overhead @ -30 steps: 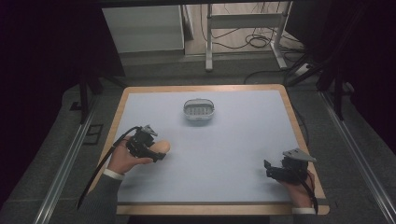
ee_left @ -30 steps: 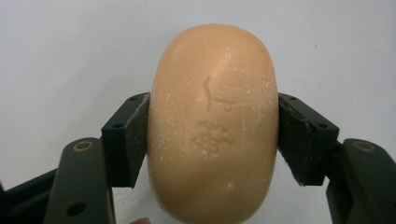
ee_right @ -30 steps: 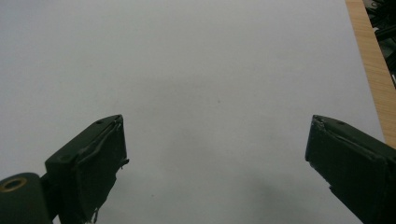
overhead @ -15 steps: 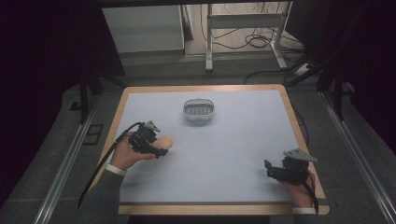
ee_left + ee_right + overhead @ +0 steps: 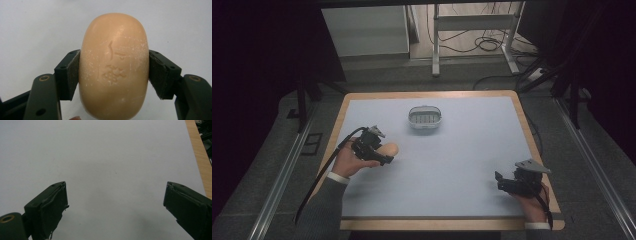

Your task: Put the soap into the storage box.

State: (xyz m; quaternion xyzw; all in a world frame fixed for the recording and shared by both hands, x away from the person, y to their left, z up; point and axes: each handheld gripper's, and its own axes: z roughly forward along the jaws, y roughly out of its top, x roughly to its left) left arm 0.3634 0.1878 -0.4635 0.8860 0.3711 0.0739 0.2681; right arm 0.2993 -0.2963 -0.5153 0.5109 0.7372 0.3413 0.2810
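Soap clamped in the left gripper, dish waiting farther up the table

Nearest the person, the right gripper (image 5: 512, 184) rests at the table's near right corner with its jaws spread wide and nothing between them; in the right gripper view bare pale-blue mat (image 5: 107, 157) lies ahead of them, so this hand looks parked out of the way. Farther in on the left, the left gripper (image 5: 382, 152) has closed on the peach-coloured bar of soap (image 5: 113, 65), its pads (image 5: 72, 75) pressing the bar's two long sides across the narrow width, likely because that gives flat, firm contact on a slippery rounded thing. The soap sits at the mat's left middle. Beyond it, near the far edge at centre and well apart, stands the slotted grey soap dish (image 5: 425, 117), apparently the bar's destination.
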